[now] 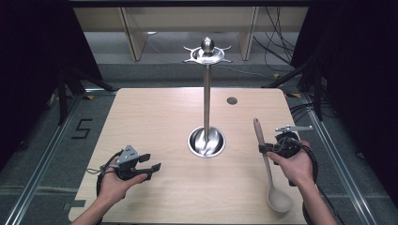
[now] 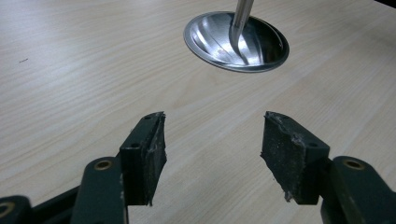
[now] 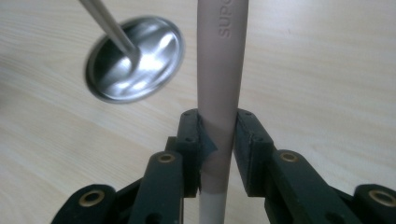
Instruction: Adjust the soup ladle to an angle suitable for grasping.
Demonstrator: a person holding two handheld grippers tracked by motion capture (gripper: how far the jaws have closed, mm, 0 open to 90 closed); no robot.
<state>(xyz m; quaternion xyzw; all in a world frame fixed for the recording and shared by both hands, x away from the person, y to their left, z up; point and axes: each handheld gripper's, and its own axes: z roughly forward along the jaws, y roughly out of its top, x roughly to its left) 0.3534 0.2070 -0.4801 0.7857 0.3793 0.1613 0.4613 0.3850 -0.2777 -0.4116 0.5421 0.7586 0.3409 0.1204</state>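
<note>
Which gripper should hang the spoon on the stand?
Right, probably. The right gripper is already shut on the spoon handle, beside the stand. The left gripper is open and holds nothing, over bare table.

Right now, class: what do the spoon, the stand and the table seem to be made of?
Spoon: probably matte silicone or plastic; dull taupe surface, with moulded lettering on the handle in the right gripper view.
Stand: polished metal, likely stainless steel; its dished base mirrors light.
Table: pale wood or wood-look laminate; fine, even grain lines leave that open.
</note>
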